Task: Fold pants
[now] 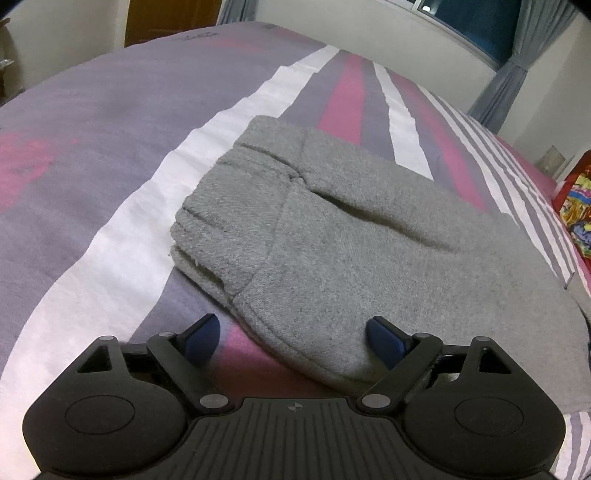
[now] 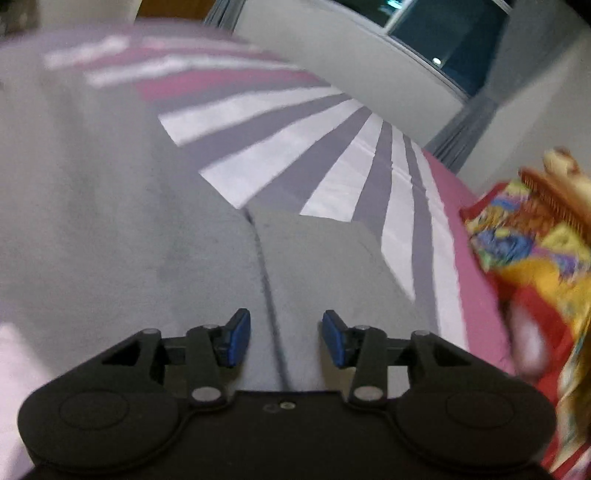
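Lying on striped bedspread [image 1: 92,155]: grey pants [image 1: 351,236]; curtained window [image 1: 476,22] behind.

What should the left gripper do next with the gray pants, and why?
Probably ease forward and close on the near hem. The left gripper is open, and the folded edge of the gray pants lies between its fingers on the striped bedspread, not yet pinched.
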A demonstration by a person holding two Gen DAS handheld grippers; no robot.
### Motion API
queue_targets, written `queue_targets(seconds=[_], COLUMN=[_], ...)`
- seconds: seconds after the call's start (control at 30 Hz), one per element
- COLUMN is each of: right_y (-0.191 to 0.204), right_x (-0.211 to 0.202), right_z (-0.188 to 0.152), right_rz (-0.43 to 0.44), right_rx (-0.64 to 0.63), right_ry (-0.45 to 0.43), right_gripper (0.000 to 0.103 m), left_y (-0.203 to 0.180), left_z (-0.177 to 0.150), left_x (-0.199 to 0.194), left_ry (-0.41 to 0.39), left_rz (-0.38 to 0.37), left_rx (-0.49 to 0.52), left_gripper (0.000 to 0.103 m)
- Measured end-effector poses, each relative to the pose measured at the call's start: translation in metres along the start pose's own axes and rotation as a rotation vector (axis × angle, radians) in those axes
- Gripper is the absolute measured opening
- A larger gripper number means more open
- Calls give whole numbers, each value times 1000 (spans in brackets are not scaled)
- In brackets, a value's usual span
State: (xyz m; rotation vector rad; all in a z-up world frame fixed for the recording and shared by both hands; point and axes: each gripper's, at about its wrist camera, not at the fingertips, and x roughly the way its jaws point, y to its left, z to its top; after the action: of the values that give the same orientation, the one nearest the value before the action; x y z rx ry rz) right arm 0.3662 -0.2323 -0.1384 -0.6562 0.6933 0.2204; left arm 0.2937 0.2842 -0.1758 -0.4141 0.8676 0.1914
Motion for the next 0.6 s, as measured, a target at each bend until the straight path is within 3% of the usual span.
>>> queue_targets(seconds=[0.1,0.27,0.4,0.5,0.53,0.6], right_y=[-21,-104,-161,-169,-164,-155], right_x=[-3,-51,-78,-58,-46,-41], right_z=[-1,-50,-151,-236,-257,-279], right_rz=[0,-6,65,117,140,179], right_rx=[107,550,1112,1454,1509,1533], right_ry=[-25,-175,-254,-179,-112,-135], right_gripper=[7,5,5,7,9,7], left_y=[0,0,1,1,0,0], left_z=[-1,-5,-8,-10,-9,-8], left_x=[0,0,-2,-4,-4,-4], left_ry=[-5,-24,-38,-43,-41,-31], left_rz=[2,2,-1,1,4,5], left_rx=[-1,2,0,-5,-4,0], left_gripper=[87,87,87,87,87,87])
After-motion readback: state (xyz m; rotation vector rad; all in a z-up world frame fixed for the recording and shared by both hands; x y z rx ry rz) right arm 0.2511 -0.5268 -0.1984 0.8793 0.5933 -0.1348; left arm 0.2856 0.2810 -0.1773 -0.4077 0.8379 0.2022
